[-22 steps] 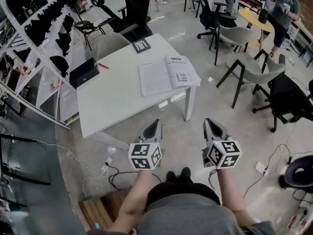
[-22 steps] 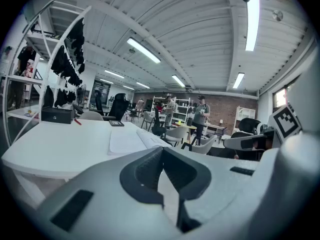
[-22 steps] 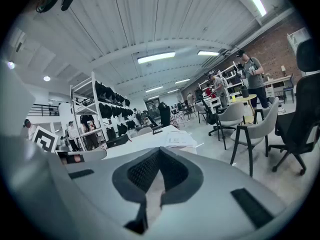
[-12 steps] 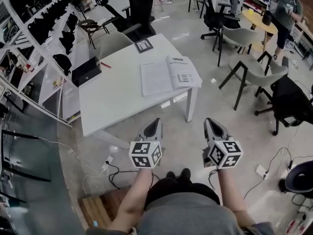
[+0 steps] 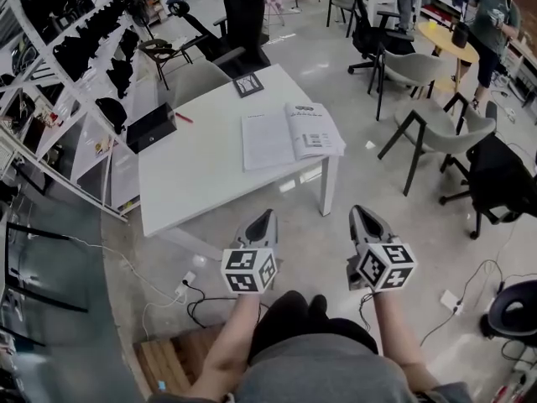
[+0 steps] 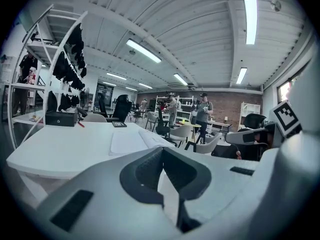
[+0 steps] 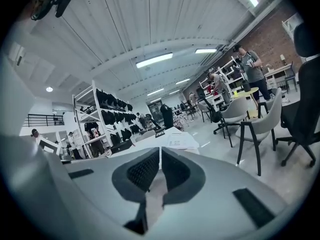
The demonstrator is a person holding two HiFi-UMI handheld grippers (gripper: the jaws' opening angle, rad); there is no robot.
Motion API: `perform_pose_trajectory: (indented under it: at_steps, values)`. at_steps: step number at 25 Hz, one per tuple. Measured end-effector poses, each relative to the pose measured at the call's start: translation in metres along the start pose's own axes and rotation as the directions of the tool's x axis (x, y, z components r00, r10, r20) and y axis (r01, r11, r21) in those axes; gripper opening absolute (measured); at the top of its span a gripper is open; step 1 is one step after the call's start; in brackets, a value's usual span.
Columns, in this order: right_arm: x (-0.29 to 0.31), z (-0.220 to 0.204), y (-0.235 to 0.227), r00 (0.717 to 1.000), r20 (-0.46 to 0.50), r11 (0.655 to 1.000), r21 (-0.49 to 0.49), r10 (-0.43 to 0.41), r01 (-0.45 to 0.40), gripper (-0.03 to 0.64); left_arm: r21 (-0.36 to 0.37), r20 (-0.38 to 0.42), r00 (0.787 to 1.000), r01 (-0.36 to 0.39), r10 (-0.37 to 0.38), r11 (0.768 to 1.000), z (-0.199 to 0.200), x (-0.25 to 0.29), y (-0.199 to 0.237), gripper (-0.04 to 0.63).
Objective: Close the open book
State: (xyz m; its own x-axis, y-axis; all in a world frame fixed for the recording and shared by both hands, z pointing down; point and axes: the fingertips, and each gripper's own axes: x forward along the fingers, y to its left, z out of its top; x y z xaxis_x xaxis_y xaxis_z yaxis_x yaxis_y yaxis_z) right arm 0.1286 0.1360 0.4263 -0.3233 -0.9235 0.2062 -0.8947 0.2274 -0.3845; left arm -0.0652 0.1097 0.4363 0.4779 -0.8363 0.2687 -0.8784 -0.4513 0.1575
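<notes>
- Book (image 5: pixel 291 134): lies open, pages up, on the table (image 5: pixel 193 183), toward its far right corner; not yet closed.
- Left gripper (image 5: pixel 265 218): jaws together, nothing between them; short of the table's near edge, well apart from the book.
- Right gripper (image 5: pixel 362 215): jaws together, empty; off the table's near right corner.
- Progress: apparently none; reaching the table and folding the book shut remain.

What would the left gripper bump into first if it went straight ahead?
Probably the near edge of the white rectangular table, before the open white paper book lying on it; depth is hard to judge.
</notes>
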Motion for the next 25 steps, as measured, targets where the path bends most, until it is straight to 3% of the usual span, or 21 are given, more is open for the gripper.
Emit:
perform_pose_trajectory:
  at_steps: [11,25]
  values:
    - [0.002,0.000,-0.008,0.998,-0.023,0.997,0.055,0.054,-0.052,0.098,0.000,0.005,1.000,-0.031,0.031,1.000,0.004,0.005,-0.002,0.006]
    - [0.051,0.006,-0.018,0.996,-0.055,0.992,0.103,0.072,-0.066,0.135,-0.011,-0.025,0.998,-0.053,0.052,0.999,0.004,0.045,0.032,0.006]
